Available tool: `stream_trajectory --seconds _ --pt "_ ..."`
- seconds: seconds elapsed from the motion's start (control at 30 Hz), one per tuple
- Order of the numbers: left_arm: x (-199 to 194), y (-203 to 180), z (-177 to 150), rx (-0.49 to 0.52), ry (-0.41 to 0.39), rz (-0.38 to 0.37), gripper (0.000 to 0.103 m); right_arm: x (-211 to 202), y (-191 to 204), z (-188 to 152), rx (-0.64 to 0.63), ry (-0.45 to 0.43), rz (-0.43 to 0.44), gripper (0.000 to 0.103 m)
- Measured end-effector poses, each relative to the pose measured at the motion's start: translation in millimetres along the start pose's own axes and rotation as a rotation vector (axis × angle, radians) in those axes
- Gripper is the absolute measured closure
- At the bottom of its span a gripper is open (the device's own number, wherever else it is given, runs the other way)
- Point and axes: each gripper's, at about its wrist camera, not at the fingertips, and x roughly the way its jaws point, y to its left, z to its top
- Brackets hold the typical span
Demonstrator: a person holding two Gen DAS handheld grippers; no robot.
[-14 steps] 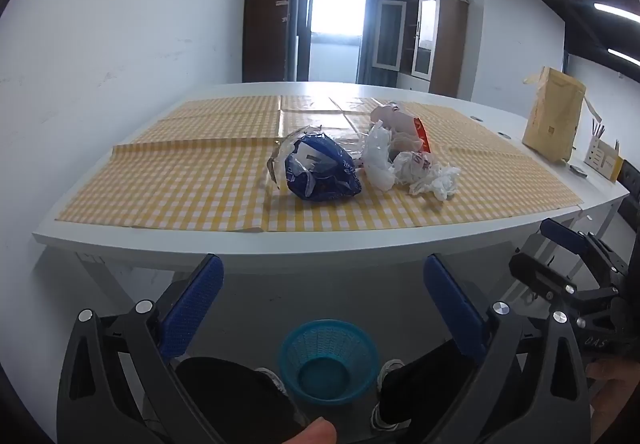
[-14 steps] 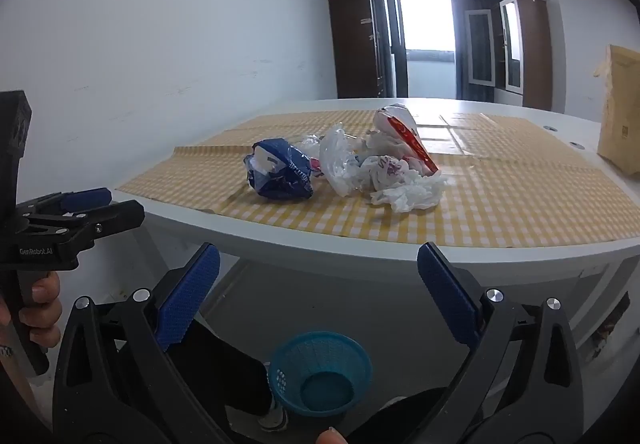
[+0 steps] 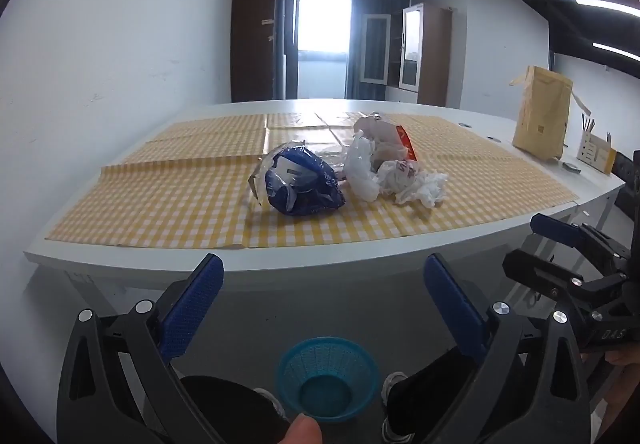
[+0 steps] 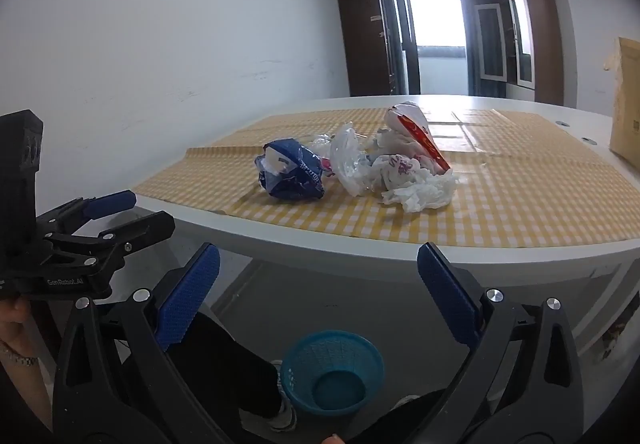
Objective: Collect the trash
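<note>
A heap of trash lies mid-table on the yellow checked cloth (image 3: 168,200): a crumpled blue wrapper (image 3: 301,182) (image 4: 291,174), clear plastic bags (image 3: 362,172) (image 4: 348,160), a red-and-white packet (image 3: 394,136) (image 4: 416,132) and crumpled white tissue (image 3: 422,188) (image 4: 420,190). A blue mesh basket (image 3: 329,378) (image 4: 332,370) stands on the floor below the table's near edge. My left gripper (image 3: 322,302) hangs open short of the table, nothing between its blue pads. My right gripper (image 4: 318,298) is open too and empty. Each gripper shows at the other view's edge.
A brown paper bag (image 3: 542,112) and a small box of pens (image 3: 596,152) stand at the table's right end. The person's dark-trousered legs (image 4: 224,360) and shoes flank the basket. A white wall runs along the left; cabinets and a bright door stand behind.
Both views have shifted slightly; the trash heap sits a little nearer. Both grippers stay wide open and empty.
</note>
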Motion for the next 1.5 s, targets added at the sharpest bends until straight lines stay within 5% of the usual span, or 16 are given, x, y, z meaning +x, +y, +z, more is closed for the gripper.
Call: stream_trajectory --seconds 0.17,0.87,1.5 --pt "13 0 -5 0.024 0.069 0.002 0.006 1 -4 -2 0.003 -0.001 -0.024 0.008" --pt "13 -2 -6 0.022 0.090 -0.006 0.006 5 -13 -4 0.037 0.013 -0.021 0.008" --pt "8 2 -5 0.002 0.024 -0.033 0.006 3 -11 -4 0.034 0.010 -0.022 0.008"
